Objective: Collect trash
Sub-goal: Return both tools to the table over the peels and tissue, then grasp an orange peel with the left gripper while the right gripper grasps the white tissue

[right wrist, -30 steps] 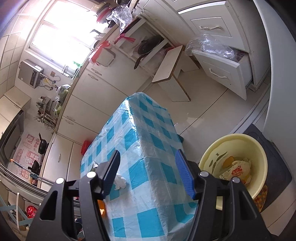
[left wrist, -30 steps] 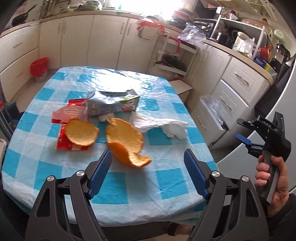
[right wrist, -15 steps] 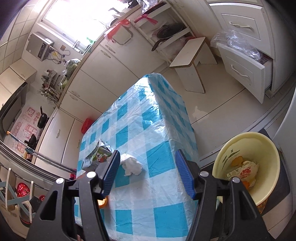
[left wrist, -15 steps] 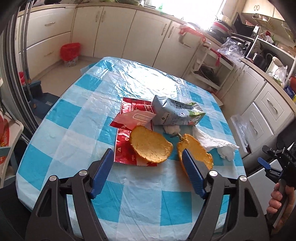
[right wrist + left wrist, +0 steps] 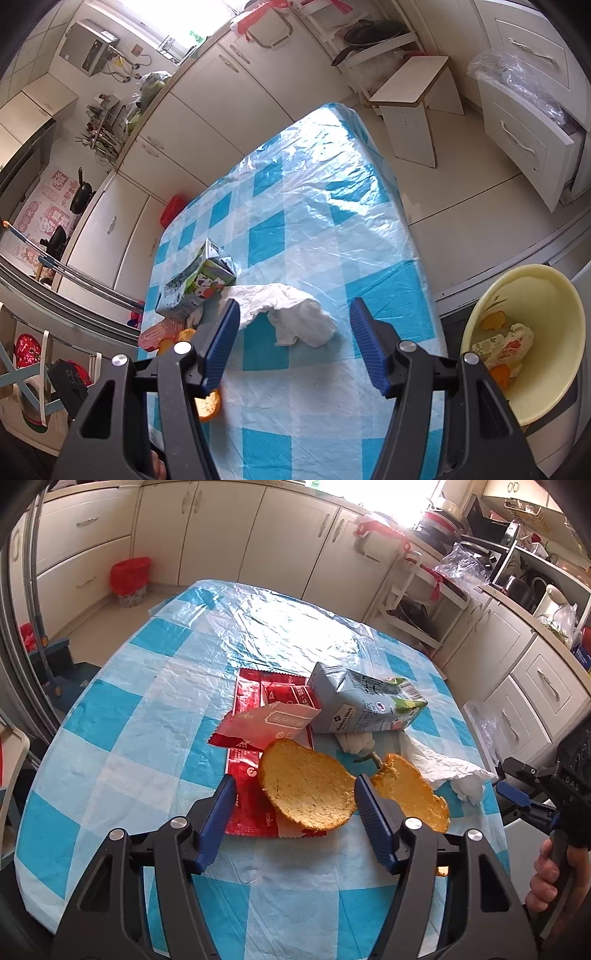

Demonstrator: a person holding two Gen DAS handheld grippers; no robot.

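Landmark: milk carton (image 5: 364, 705). Left of it, red wrappers (image 5: 255, 746) are seen flat on the checked tablecloth (image 5: 122, 716). In front of the carton, the near orange peel (image 5: 308, 790) is now framed by the left gripper (image 5: 295, 805): its jaws have just been closing, the peel sits between them, pads not yet pressing, so still spread. A second ago the peels were further off; the approach is judged nearly done, the pinch next. Front-right of the carton a second peel (image 5: 410, 794) and a crumpled white tissue (image 5: 291, 314) are seen. The right gripper (image 5: 291, 328) is lined up over the tissue, fingers spread, nothing pinched. Far right of the carton, off the table, a yellow bin (image 5: 546, 295) already holding trash is seen.
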